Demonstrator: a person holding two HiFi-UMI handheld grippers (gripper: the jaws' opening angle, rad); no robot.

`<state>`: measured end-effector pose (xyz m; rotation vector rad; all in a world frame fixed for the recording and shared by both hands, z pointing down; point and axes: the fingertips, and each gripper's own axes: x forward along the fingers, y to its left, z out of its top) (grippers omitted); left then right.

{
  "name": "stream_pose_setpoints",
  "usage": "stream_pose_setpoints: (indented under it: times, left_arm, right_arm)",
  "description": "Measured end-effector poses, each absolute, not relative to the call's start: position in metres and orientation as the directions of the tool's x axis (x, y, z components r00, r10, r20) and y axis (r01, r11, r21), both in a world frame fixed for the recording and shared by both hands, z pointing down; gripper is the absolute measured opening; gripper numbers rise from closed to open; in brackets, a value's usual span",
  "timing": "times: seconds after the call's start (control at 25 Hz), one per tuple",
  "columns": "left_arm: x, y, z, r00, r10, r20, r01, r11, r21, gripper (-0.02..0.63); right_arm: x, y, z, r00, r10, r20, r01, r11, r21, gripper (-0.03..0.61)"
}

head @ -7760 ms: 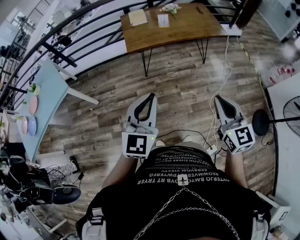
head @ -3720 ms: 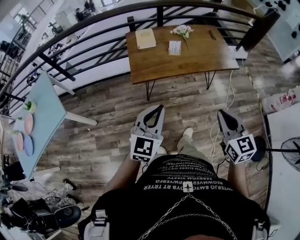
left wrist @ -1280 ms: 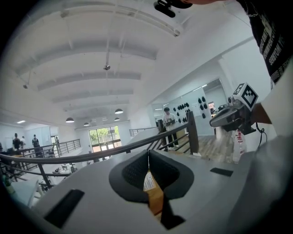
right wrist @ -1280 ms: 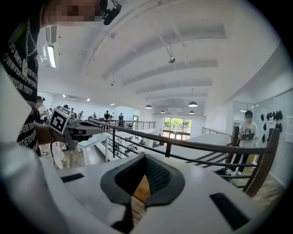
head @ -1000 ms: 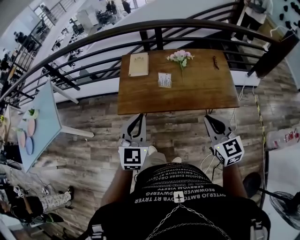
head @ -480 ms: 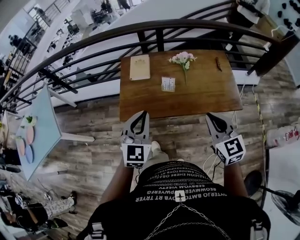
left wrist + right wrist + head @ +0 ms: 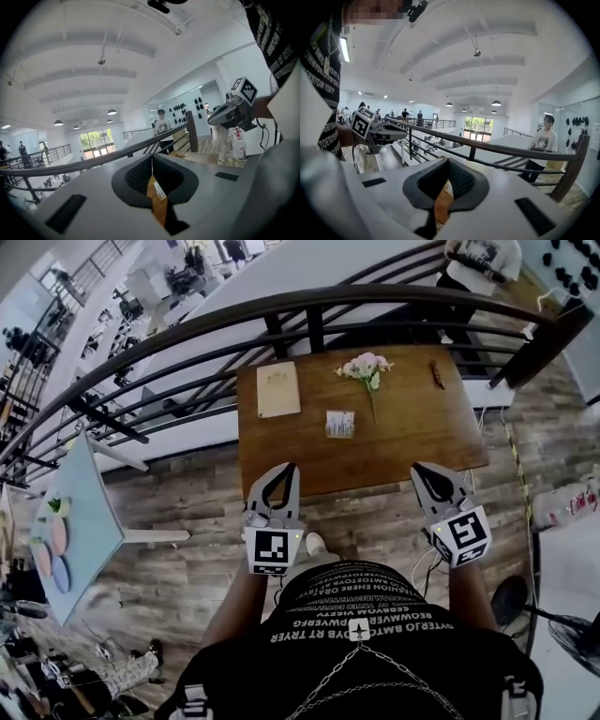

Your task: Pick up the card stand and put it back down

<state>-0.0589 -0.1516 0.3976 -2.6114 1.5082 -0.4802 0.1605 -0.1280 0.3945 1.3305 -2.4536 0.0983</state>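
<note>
Looking steeply down onto the wooden table (image 7: 403,437), hard against the curved black railing (image 7: 281,315). Out near the middle of the top, the card stand (image 7: 340,424), small and white with print on it, resting on the wood, untouched and apart from both tools. Beyond it to the left, a tan notebook (image 7: 277,389); beyond it to the right, a sprig of pink flowers (image 7: 366,367); further right, a small dark item (image 7: 437,374), too small to identify. Down at the table's near edge, the left gripper (image 7: 292,468) — jaws pressed together at the tips, nothing pinched. Same story from the left gripper view: pads (image 7: 139,176) meeting, only wood showing through the loop behind them. On the other side, level with it, the right gripper (image 7: 418,468) — likewise closed tight and empty, pads (image 7: 460,179) touching in the right gripper view. Past the railing, a person in a white T-shirt (image 7: 544,140), standing.
</note>
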Motion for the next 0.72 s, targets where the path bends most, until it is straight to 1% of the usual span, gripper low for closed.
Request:
stream_pose_setpoints:
  times: [0.28, 0.72]
  left_arm:
    - [-0.074, -0.18, 0.391, 0.485, -0.849, 0.208, -0.828, -0.523, -0.204, 0.029]
    - [-0.098, -0.205, 0.404, 0.555, -0.798, 0.235, -0.784, -0.596, -0.174, 0.029]
  right_arm:
    - [0.147, -0.153, 0.392, -0.48, -0.81, 0.337, -0.835, 0.54, 0.107, 0.015]
    - [0.111, -0.182, 0.382, -0.443, -0.835, 0.326, -0.856, 0.503, 0.124, 0.015]
